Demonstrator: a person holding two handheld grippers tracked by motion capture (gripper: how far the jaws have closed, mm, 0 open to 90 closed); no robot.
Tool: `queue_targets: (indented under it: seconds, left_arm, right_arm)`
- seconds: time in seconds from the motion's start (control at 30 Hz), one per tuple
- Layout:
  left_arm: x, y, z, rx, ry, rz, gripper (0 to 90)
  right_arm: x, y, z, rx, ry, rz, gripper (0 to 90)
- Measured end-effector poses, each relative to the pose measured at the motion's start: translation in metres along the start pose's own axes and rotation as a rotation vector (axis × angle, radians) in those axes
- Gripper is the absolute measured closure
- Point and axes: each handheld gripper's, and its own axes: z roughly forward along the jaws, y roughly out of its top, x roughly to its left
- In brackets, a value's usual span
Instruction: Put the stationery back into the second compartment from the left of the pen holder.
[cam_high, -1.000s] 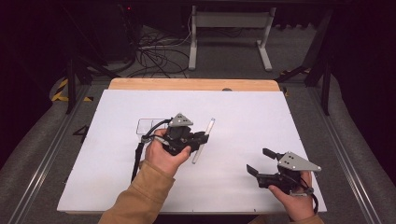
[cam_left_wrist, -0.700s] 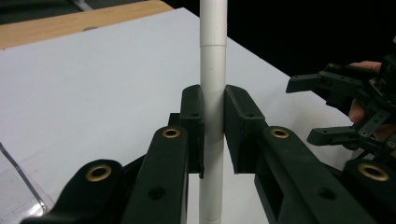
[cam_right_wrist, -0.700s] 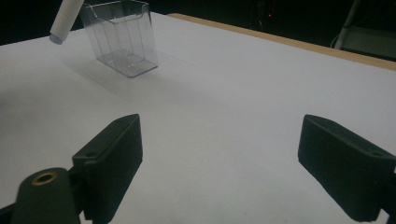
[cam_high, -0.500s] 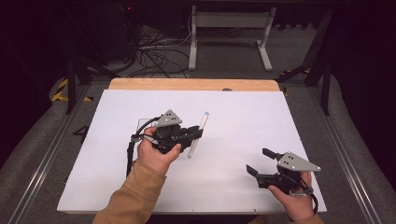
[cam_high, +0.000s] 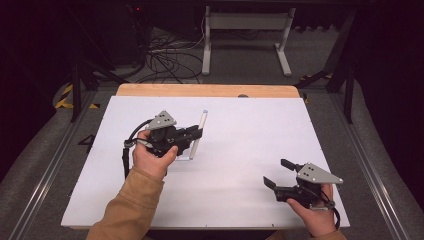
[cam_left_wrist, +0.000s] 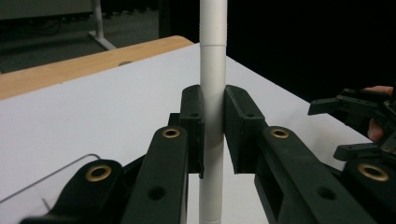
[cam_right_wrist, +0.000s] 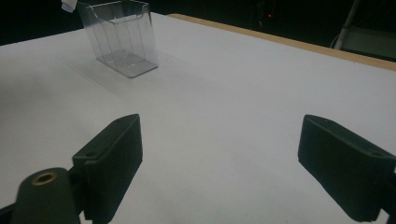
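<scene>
Left gripper (cam_left_wrist: 214, 135) fingers (cam_left_wrist: 194, 126) clamped on a white tube (cam_left_wrist: 213, 70), mid-length, tube running top to bottom of the left gripper view. High view: tube (cam_high: 198, 134) left of centre, held slanted, its lower end at a clear plastic box (cam_high: 184, 155) on the white worktop (cam_high: 250, 125). Right gripper (cam_high: 276, 173) lower right, fingers (cam_right_wrist: 112, 158) spread wide, nothing between them, clear box (cam_right_wrist: 120, 37) upper left of its view. Tube looks light, rigid, smooth, so likely to slip or swivel; a mid-length grip seems best. Box looks thin and easily tipped.
</scene>
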Motion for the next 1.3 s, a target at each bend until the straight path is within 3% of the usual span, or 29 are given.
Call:
queue_targets:
  seconds: [0.53, 0.97, 1.3]
  left_arm:
    - [0.038, -0.001, -0.020, -0.060, 0.067, 0.025, 78.7]
    - [0.062, -0.005, -0.020, -0.108, 0.088, 0.055, 78.7]
    - [0.077, -0.012, -0.018, -0.129, 0.108, 0.044, 78.8]
  right_arm:
    - [0.000, 0.000, 0.001, 0.001, 0.004, 0.005, 14.8]
    - [0.000, -0.001, 0.001, 0.005, 0.002, 0.003, 14.5]
    - [0.000, -0.001, 0.001, 0.006, 0.001, 0.001, 14.5]
